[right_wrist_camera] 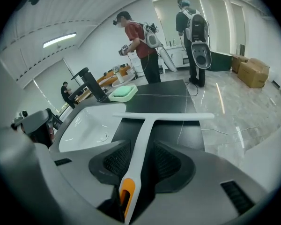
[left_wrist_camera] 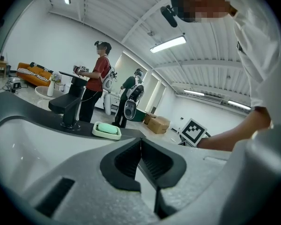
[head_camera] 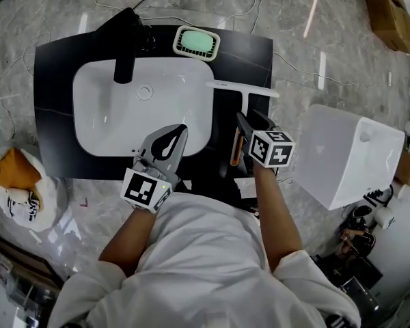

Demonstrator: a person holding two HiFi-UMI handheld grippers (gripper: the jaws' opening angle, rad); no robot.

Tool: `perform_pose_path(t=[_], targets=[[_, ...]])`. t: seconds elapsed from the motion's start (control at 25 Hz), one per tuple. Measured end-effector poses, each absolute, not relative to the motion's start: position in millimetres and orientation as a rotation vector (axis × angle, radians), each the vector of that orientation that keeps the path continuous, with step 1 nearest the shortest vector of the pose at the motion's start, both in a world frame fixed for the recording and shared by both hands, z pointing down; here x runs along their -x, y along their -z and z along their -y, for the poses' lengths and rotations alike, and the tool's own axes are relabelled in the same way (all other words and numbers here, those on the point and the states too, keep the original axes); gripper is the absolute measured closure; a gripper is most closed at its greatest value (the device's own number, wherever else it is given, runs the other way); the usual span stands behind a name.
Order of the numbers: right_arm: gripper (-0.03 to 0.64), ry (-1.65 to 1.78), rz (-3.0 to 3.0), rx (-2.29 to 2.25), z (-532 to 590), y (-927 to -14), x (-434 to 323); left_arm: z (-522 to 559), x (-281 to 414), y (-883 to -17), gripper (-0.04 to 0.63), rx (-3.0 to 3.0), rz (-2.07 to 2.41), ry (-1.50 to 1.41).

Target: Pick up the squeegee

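Observation:
The white T-shaped squeegee (head_camera: 242, 89) lies on the black counter (head_camera: 55, 67) to the right of the white sink (head_camera: 96, 118), with its blade across the far end and its handle running toward me. My right gripper (head_camera: 251, 119) is shut on that handle. In the right gripper view the squeegee's handle (right_wrist_camera: 144, 130) runs between both pads of the right gripper (right_wrist_camera: 140, 148), and its orange end is nearest the camera. My left gripper (head_camera: 180, 132) hovers over the sink's near rim, shut and holding nothing. In the left gripper view the left gripper (left_wrist_camera: 140, 143) has its jaws pressed together.
A black faucet (head_camera: 126, 43) and a green soap dish (head_camera: 196, 42) stand at the back of the counter. A white box-like unit (head_camera: 348, 152) stands on the floor to the right and an orange bag (head_camera: 10, 173) to the left. Other people (right_wrist_camera: 140, 46) stand beyond the counter.

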State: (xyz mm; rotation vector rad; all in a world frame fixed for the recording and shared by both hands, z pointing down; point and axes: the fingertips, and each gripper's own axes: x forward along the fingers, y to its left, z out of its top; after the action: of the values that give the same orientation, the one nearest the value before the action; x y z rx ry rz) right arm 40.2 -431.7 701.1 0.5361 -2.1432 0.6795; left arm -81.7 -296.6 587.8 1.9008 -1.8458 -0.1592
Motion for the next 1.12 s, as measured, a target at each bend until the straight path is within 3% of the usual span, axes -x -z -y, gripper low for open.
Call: perform_pose_path(t=[1.12], targets=[[0.537, -0.679, 2.206, -0.573, 433.2, -672.3, -24.4, 274.9, 98.3, -582.4, 0.578, -1.933, 1.844, 0.151]])
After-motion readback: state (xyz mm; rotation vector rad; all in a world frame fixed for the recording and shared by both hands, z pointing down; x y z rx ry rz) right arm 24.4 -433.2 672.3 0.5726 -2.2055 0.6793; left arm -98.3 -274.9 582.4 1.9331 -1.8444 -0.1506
